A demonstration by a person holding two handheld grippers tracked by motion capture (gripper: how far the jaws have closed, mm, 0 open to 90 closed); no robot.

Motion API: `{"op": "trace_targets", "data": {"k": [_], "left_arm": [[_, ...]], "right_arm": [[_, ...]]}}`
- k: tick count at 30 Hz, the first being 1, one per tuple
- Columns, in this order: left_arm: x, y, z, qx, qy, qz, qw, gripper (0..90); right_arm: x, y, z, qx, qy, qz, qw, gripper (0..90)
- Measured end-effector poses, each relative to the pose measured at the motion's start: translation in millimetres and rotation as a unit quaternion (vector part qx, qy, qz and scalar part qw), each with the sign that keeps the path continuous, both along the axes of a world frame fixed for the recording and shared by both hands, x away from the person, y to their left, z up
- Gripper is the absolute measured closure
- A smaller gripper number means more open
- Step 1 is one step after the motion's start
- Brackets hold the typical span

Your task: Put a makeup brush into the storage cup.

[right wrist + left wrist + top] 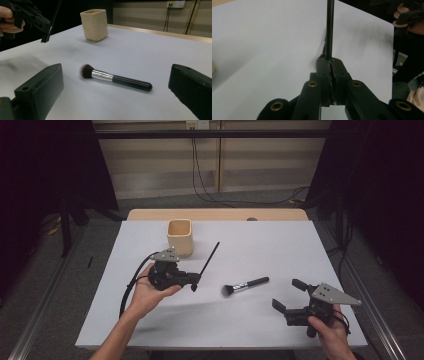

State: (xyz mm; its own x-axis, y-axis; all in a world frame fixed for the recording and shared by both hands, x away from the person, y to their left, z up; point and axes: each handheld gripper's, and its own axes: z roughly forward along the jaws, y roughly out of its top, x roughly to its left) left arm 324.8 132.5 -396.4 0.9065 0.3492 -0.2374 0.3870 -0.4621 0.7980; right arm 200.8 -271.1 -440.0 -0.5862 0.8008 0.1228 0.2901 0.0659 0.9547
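Your left gripper (192, 281), left of centre in the high view, has its jaws closed flat on the lower end of a thin black rod (210, 257), probably a slim brush handle, which slants up and right toward frame centre. Keep the clamp square on so the smooth, narrow shaft cannot pivot, and judge the likely goal to be the cream, square-mouthed cup (179, 236) just above. Your right gripper (294, 295), at lower right, stands wide open and empty. Between the two lies a powder brush (244, 285): soft dark bristles, bright metal ferrule, glossy black handle, resting on the matte white table (280, 245).
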Motion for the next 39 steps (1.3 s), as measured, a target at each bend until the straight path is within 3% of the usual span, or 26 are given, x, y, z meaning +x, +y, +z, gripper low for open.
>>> {"op": "trace_targets", "data": {"k": [7,13,16,23,26,27,28,29,33,34,36,39], "left_arm": [[-7.3,-17.7,1.0,0.025,0.008,-0.025,0.9993,86.1],[-14.1,-31.8,1.9,0.043,0.014,-0.051,0.9977,86.1],[-16.7,-38.2,1.4,0.058,0.026,-0.052,0.9966,86.1],[-19.3,-45.9,3.7,0.088,0.039,-0.064,0.9933,86.1],[-20.8,-47.6,7.5,0.102,0.038,-0.080,0.9908,86.1],[-21.2,-48.4,9.1,0.111,0.038,-0.082,0.9897,86.1],[-22.0,-50.2,11.3,0.122,0.048,-0.088,0.9875,86.1],[-22.0,-50.2,11.3,0.122,0.048,-0.088,0.9875,86.1],[-23.1,-53.2,16.1,0.147,0.047,-0.102,0.9828,86.1],[-23.4,-54.2,16.7,0.147,0.046,-0.104,0.9826,86.1],[-24.6,-57.1,18.9,0.166,0.041,-0.110,0.9791,86.1],[-26.3,-61.5,20.5,0.186,0.041,-0.119,0.9746,86.1]], "right_arm": [[1.9,8.4,6.0,-0.001,0.002,0.021,0.9998,0.0],[5.7,19.7,8.1,-0.011,0.006,0.056,0.9983,0.0],[9.9,28.2,11.0,-0.020,0.020,0.090,0.9956,0.0],[17.1,37.2,16.9,-0.043,0.031,0.134,0.9896,0.0],[21.3,37.4,20.4,-0.049,0.046,0.152,0.9860,0.6],[23.4,36.9,21.8,-0.049,0.061,0.165,0.9832,0.6],[27.9,36.4,24.3,-0.056,0.092,0.184,0.9770,1.2],[27.9,36.4,24.3,-0.056,0.092,0.184,0.9770,1.2],[32.0,35.9,29.5,-0.087,0.100,0.188,0.9733,1.5],[32.7,35.8,30.7,-0.093,0.104,0.188,0.9721,1.5],[35.8,36.8,33.0,-0.110,0.103,0.191,0.9700,1.5],[38.4,37.9,33.0,-0.111,0.104,0.195,0.9689,1.5]]}}
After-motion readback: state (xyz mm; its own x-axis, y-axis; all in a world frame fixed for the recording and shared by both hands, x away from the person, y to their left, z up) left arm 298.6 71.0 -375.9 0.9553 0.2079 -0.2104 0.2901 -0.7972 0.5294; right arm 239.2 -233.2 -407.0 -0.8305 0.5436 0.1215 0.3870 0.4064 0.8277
